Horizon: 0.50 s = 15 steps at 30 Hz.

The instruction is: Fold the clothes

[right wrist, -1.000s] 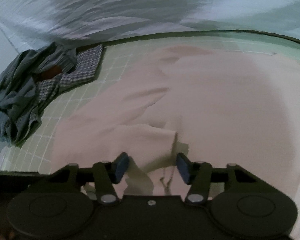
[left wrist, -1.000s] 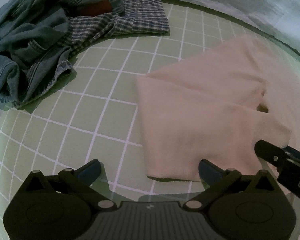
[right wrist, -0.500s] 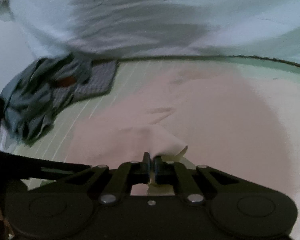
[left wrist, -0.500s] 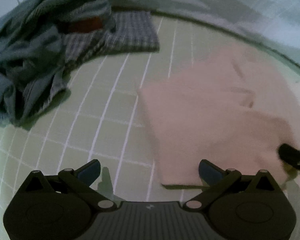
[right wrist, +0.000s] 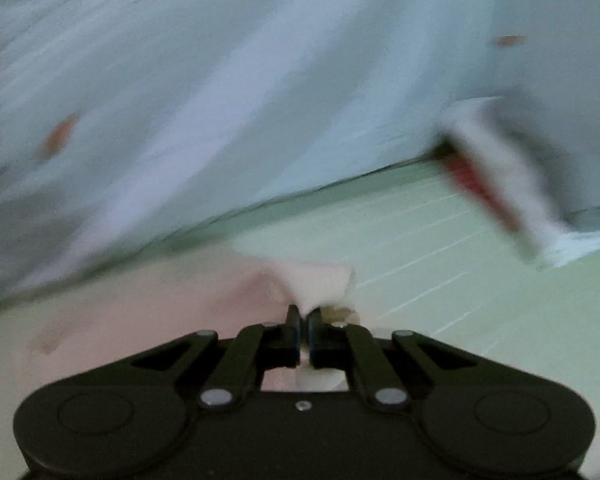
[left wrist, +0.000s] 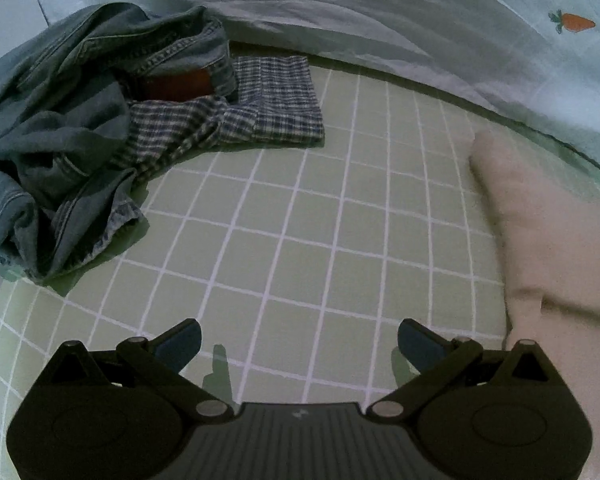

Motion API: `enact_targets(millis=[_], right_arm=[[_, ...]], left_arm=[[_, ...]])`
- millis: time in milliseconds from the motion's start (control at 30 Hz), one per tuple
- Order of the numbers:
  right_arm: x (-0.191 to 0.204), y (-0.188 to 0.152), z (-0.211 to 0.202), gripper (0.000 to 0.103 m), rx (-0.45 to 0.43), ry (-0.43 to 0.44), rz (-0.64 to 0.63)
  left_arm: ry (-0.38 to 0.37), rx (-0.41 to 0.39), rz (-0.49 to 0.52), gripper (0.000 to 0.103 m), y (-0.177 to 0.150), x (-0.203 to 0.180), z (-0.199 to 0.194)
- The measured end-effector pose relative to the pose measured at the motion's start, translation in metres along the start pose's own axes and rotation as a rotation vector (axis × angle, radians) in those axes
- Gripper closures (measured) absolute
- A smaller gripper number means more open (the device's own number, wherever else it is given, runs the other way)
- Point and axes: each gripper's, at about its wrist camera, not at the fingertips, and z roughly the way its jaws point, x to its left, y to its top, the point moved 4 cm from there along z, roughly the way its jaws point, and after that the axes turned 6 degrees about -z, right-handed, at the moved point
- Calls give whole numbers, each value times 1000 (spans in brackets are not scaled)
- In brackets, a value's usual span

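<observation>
A pale pink garment (left wrist: 547, 248) lies on the green checked sheet (left wrist: 300, 240) at the right edge of the left wrist view. My left gripper (left wrist: 298, 342) is open and empty over bare sheet, to the left of the garment. In the blurred right wrist view my right gripper (right wrist: 303, 320) is shut on a fold of the pink garment (right wrist: 140, 312), which trails off to the left below it.
A heap of denim clothes (left wrist: 60, 140) and a blue plaid garment (left wrist: 268, 108) lie at the far left. A pale blue quilt (left wrist: 379, 12) with carrot prints runs along the back. A blurred white and red object (right wrist: 495, 184) sits at the right.
My right gripper shut on the pink garment's fold and swung it to the right. In the left wrist view the garment shifted right, leaving bare sheet ahead of the open left gripper.
</observation>
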Motion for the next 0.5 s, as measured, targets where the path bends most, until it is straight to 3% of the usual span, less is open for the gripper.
enact_targets(millis=[100,133,167,233,267,400,500], right_arm=[[-27,14,10,96,4,-92,25],[-29,14,9,88,11,-97,23],[-24,8,5,67,11,-94,0],[-12,-5,-4,41,7,-83,-56],[-6,-12,-8,32,5,-78,-84],[21,-57,-31,18,69,-50,-105],[48,-89,-53,16,126,18,-121]], left_arm=[[-1,15,-11,0,-6,1,1],[-1,21,-16,0,-9,1,1],[-2,27,-20,0,-11,1,1],[-2,32,-29,0,-16,1,0],[-4,32,-32,0,-19,1,-2],[-15,24,-32,0,-30,0,-10],[-24,14,-29,0,-40,2,-20]])
